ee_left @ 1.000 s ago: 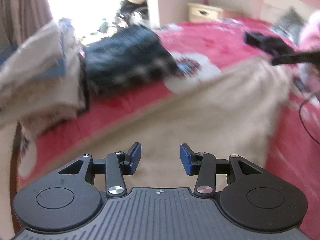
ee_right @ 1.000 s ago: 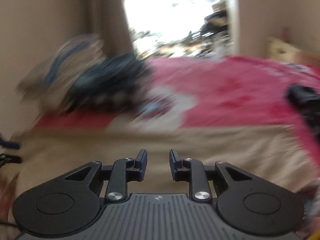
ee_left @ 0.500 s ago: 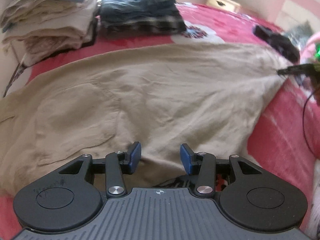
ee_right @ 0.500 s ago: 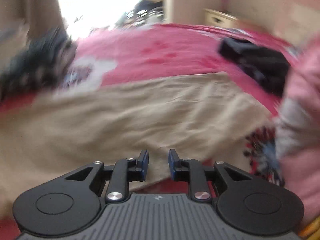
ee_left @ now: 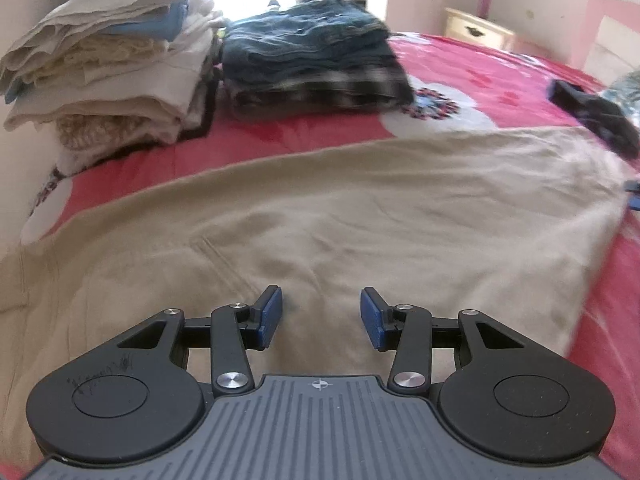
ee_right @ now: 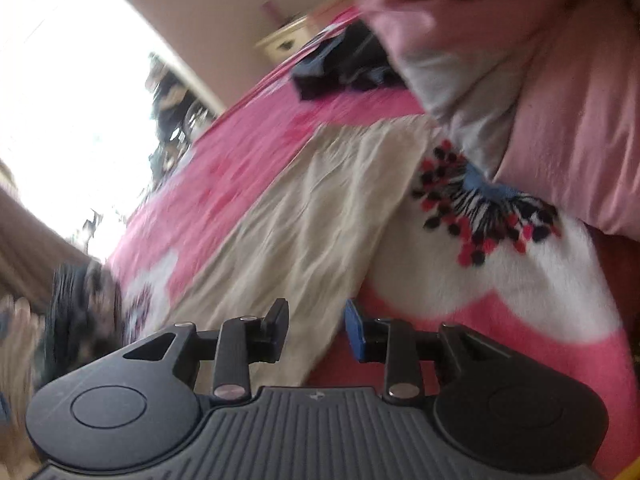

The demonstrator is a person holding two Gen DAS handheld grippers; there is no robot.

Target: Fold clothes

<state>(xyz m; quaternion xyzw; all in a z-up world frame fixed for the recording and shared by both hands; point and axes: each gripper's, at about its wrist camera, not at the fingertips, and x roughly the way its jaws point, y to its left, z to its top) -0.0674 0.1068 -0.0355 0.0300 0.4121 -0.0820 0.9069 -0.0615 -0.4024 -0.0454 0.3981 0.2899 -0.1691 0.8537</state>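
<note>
A large beige garment (ee_left: 360, 216) lies spread flat on the pink flowered bedspread (ee_left: 500, 80). My left gripper (ee_left: 321, 316) hovers low over its near part, open, with only cloth beneath the blue pads (ee_left: 270, 314). In the right wrist view the picture is rolled to the side; the beige garment (ee_right: 304, 240) runs up from the fingers and its edge passes just under my right gripper (ee_right: 316, 326). The right jaws are opening and nothing is pinched between them.
Two folded stacks stand at the back left: pale linens (ee_left: 108, 72) and dark denim and plaid clothes (ee_left: 316, 60). A dark garment (ee_left: 596, 116) lies at the far right. A pink cushion (ee_right: 560, 100) rises to the right of the right gripper. A cream nightstand (ee_left: 478, 32) stands by the wall.
The left gripper has sunk closer to the beige garment. The right gripper has swung to the garment's right edge, rolled strongly sideways, and its jaws have widened.
</note>
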